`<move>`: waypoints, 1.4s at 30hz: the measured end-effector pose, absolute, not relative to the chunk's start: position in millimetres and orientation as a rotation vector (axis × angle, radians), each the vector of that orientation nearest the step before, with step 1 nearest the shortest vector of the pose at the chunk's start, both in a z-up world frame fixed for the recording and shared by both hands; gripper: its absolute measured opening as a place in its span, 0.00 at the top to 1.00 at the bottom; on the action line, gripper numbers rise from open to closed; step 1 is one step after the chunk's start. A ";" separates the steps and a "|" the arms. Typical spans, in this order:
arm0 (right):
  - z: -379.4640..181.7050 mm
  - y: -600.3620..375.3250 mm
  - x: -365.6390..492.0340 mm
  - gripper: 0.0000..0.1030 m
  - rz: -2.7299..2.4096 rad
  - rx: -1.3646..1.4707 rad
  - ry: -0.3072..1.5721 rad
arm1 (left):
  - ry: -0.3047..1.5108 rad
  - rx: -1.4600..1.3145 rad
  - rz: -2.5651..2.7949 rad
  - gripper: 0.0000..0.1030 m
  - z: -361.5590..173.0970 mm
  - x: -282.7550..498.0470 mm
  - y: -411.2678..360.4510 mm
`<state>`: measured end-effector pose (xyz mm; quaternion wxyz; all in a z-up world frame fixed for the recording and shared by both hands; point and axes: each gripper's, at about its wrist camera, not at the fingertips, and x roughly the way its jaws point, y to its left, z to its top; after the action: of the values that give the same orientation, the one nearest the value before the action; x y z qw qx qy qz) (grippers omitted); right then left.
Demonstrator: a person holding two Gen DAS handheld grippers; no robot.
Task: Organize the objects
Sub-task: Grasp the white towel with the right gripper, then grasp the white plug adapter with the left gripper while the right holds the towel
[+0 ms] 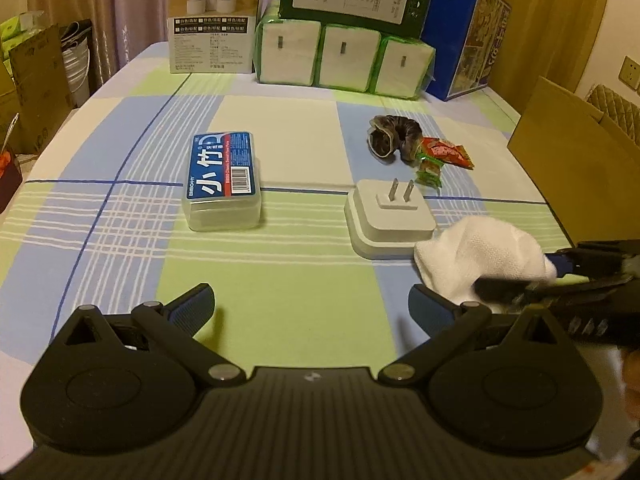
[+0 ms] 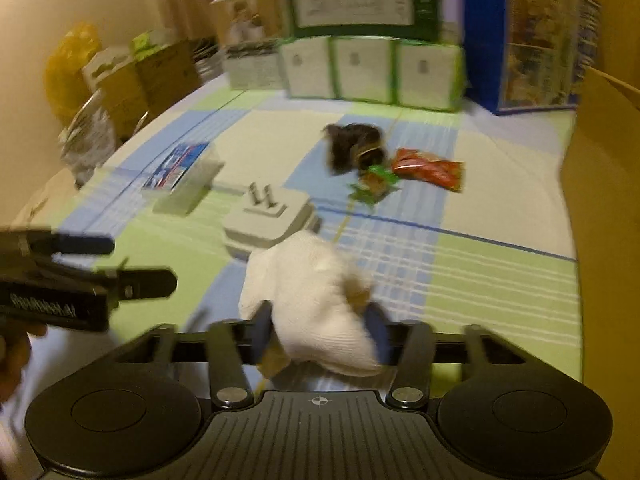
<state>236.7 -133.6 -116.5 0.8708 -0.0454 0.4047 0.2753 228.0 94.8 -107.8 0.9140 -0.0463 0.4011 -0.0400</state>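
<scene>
Checked tablecloth (image 1: 280, 280) underfoot of everything, green, blue and cream. Nearest, right gripper (image 2: 320, 336) clamped on white cloth (image 2: 316, 300), carried just above the table, just on the near side of the white plug adapter (image 1: 390, 220). Left gripper (image 1: 310, 312) spread wide, holding nothing, nearer than the adapter and to its left. Left of the adapter, clear floss box (image 1: 222, 184), long axis running away from the left gripper, closer to that side. Beyond the adapter, dark scrunchie (image 1: 394, 140) touching snack packets (image 1: 444, 152). Farthest, stacked boxes (image 1: 344, 56).

Home: plaid tablecloth (image 1: 280, 280), curtains (image 1: 100, 8), tissue packs (image 1: 344, 60)
</scene>
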 end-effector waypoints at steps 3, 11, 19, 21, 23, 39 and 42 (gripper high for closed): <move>-111.1 -145.1 237.5 0.68 0.480 -0.096 0.816 | 0.819 -0.071 -0.103 0.02 -108.1 233.5 88.5; -111.0 -168.0 248.2 0.68 0.375 -0.063 0.821 | 0.779 -0.013 -0.172 0.07 -110.9 263.2 60.9; -114.0 -171.5 250.7 0.68 0.371 -0.067 0.824 | 0.772 -0.048 -0.189 0.13 -120.2 297.8 40.5; -114.7 -171.5 251.5 0.68 0.373 -0.066 0.826 | 0.771 -0.053 -0.186 0.18 -121.3 304.6 37.4; -114.6 -172.0 252.1 0.68 0.372 -0.059 0.828 | 0.781 -0.026 -0.163 0.27 -123.8 311.6 32.8; -114.5 -170.8 241.7 0.49 0.385 -0.104 0.813 | 0.823 0.079 -0.165 0.32 -121.1 259.3 36.2; -117.5 -168.9 242.9 0.42 0.395 -0.119 0.808 | 0.816 0.096 -0.168 0.32 -120.3 257.7 34.4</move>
<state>242.9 -168.9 -117.5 0.8989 -0.0574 0.3903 0.1907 257.7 34.4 -120.3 0.9133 0.0466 0.3963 -0.0815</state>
